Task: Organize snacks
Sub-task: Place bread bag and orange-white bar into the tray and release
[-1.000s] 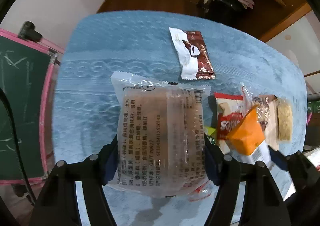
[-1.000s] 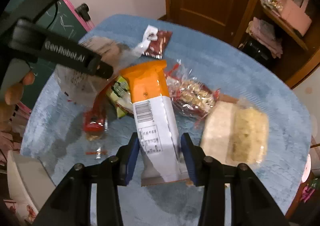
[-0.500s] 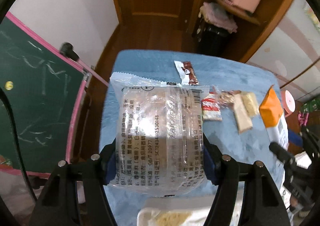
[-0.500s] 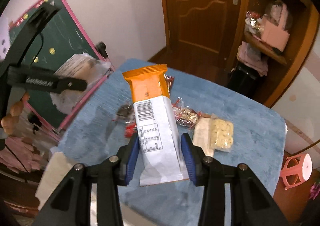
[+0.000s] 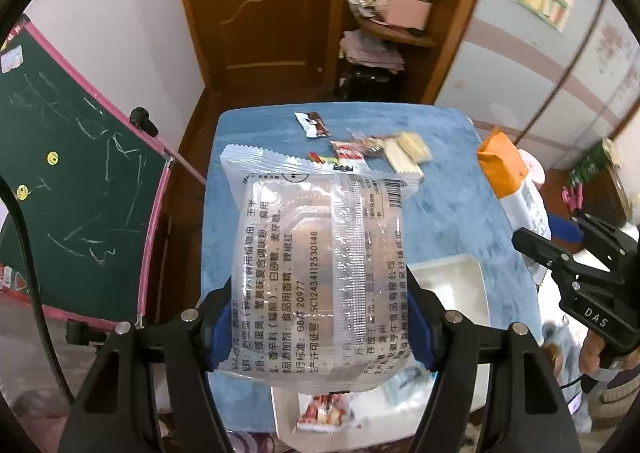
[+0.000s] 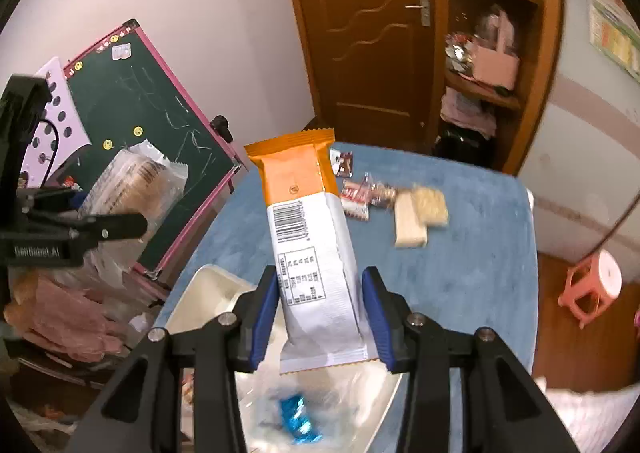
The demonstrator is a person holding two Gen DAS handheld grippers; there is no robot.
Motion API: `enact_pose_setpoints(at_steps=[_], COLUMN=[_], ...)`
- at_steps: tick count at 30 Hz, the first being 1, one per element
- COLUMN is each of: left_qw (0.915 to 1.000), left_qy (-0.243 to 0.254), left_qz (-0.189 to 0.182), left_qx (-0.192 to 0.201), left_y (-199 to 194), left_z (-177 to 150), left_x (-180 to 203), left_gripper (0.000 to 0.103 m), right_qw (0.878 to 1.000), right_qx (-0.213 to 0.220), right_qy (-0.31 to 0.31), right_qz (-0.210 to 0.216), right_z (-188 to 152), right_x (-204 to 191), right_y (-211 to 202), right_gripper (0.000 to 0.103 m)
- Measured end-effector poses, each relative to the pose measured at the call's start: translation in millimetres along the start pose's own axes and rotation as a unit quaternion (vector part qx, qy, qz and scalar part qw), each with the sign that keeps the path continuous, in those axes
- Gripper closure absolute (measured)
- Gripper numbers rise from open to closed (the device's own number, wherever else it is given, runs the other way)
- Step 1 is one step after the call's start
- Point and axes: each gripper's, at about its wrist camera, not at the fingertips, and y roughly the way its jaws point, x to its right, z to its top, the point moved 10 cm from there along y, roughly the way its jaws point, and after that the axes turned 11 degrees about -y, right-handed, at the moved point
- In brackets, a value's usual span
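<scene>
My left gripper is shut on a clear cake packet with printed text, held high above the near end of the blue table. My right gripper is shut on an orange-and-white snack bar, held above a white tray. The tray also shows in the left wrist view and holds a few snacks. Several loose snacks lie at the table's far end: a brown-and-white packet, a red packet and pale cracker packs.
A green chalkboard with a pink frame leans at the table's left. A wooden door and shelves stand behind. A pink stool sits on the floor at the right.
Both grippers have lifted their packets up and drawn back toward the near end of the table. The white tray has come into view beneath them.
</scene>
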Motion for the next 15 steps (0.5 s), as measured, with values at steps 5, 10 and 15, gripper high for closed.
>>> enact_pose_setpoints(at_steps=[5, 10, 15], left_qw=[0.9999, 0.9996, 0.9986], left_qy=[0.009, -0.008, -0.013], left_qz=[0.003, 0.008, 0.001], left_qx=[0.005, -0.027, -0.051], left_y=[-3, 21, 34], left_z=[-44, -80, -102], left_x=[2, -2, 3], left_gripper=[0.034, 0.034, 0.034], right_qw=[0.999, 0.998, 0.997], right_qx=[-0.020, -0.046, -0.063], right_qy=[0.024, 0.031, 0.036], right_qz=[-0.002, -0.011, -0.019], right_z=[-45, -78, -99], right_x=[-30, -49, -59], right_y=[-18, -19, -17], right_gripper=[0.060, 0.060, 0.060])
